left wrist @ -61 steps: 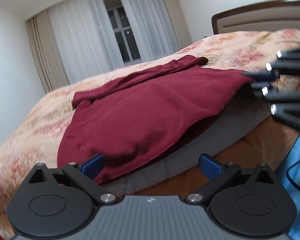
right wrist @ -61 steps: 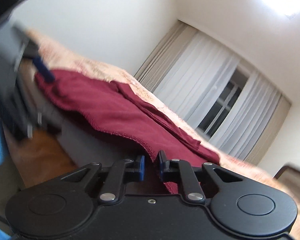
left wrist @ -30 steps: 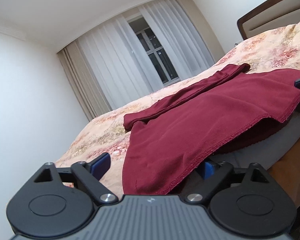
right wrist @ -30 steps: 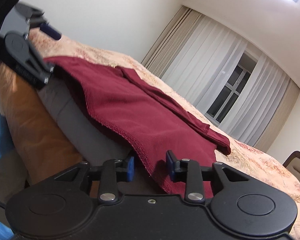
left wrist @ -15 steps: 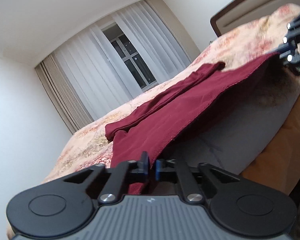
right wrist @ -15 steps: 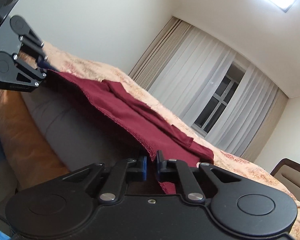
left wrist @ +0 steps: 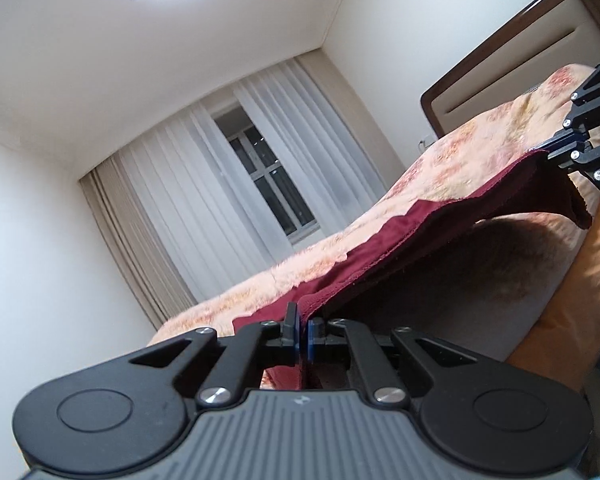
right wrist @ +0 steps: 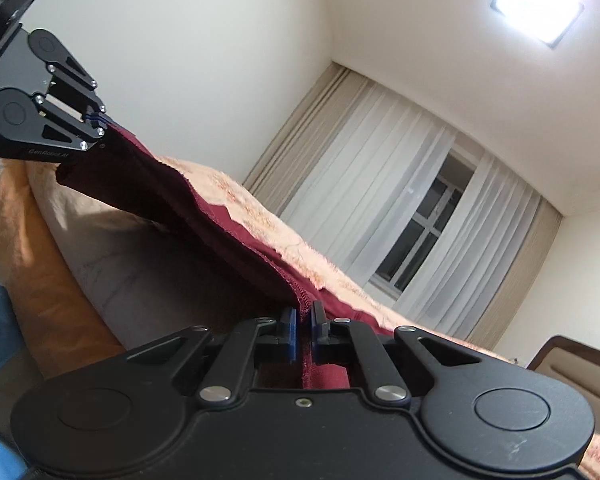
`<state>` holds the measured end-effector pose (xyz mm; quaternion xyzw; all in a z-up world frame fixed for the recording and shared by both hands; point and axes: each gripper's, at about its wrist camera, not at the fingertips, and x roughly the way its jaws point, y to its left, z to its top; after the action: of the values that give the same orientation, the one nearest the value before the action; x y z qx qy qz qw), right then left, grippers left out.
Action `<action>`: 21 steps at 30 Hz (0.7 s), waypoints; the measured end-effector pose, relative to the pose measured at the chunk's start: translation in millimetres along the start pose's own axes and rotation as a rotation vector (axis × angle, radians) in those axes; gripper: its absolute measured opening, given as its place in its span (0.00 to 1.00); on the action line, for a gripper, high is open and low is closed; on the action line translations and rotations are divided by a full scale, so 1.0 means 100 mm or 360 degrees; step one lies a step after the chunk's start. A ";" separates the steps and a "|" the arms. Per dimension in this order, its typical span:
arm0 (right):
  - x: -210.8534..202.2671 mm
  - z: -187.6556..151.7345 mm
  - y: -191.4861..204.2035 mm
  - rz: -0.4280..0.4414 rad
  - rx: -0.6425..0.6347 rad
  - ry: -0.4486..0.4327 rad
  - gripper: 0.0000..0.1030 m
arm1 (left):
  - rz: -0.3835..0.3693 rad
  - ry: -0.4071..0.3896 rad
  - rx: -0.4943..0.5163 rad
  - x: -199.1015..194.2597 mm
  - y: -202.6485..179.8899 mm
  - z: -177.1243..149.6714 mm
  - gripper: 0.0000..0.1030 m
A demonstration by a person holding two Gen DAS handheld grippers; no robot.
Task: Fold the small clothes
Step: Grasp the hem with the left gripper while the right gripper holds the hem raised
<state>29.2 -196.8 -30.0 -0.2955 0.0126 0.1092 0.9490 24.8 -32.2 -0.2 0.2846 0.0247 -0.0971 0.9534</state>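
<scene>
Fabric first: from the left wrist we see our left gripper (left wrist: 303,330) clamped on the maroon garment (left wrist: 384,240), whose near edge hangs lifted off the bed (left wrist: 452,164).

From the right wrist, our right gripper (right wrist: 303,330) pinches the same edge, which stretches above the bed toward the left gripper.

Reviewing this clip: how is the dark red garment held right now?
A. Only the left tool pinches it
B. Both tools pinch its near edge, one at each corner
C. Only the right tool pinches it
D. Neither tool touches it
B: the left tool and the right tool are each shut on the dark red garment, whose near edge is stretched between them above the bed.
</scene>
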 end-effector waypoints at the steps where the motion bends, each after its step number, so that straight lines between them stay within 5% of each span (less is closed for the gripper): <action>1: -0.08 0.03 -0.01 0.0021 -0.0001 0.0004 0.05 | -0.0022 -0.0007 0.0003 -0.08 0.02 0.02 0.02; 11: -0.95 0.34 -0.23 0.0431 0.0050 0.0155 0.05 | -0.0485 0.0115 -0.0074 -0.94 0.34 0.16 0.02; 21: -0.73 0.47 -0.38 0.0580 0.0155 0.0202 0.06 | -0.0614 0.0230 -0.0313 -0.83 0.63 0.32 0.02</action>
<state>-36.0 -214.9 36.6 -0.2485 0.1310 0.2596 0.9240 -44.1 15.9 69.2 0.1866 0.1562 -0.2541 0.9361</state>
